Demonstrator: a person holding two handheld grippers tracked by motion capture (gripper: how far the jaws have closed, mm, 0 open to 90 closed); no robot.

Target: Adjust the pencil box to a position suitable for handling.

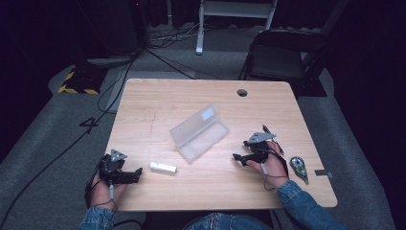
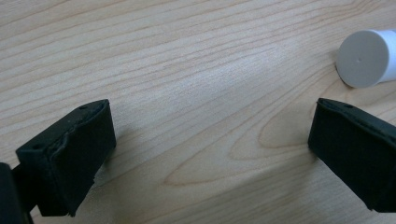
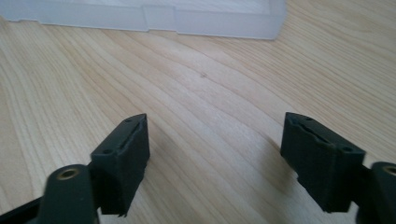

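Black-green tool-like object (image 1: 299,167) on table's (image 1: 201,96) right edge; folding chair (image 1: 282,52) behind table.

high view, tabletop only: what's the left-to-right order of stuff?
left gripper → white tube → open clear plastic case → right gripper → small grey-green tool → dark tab at the table's right edge
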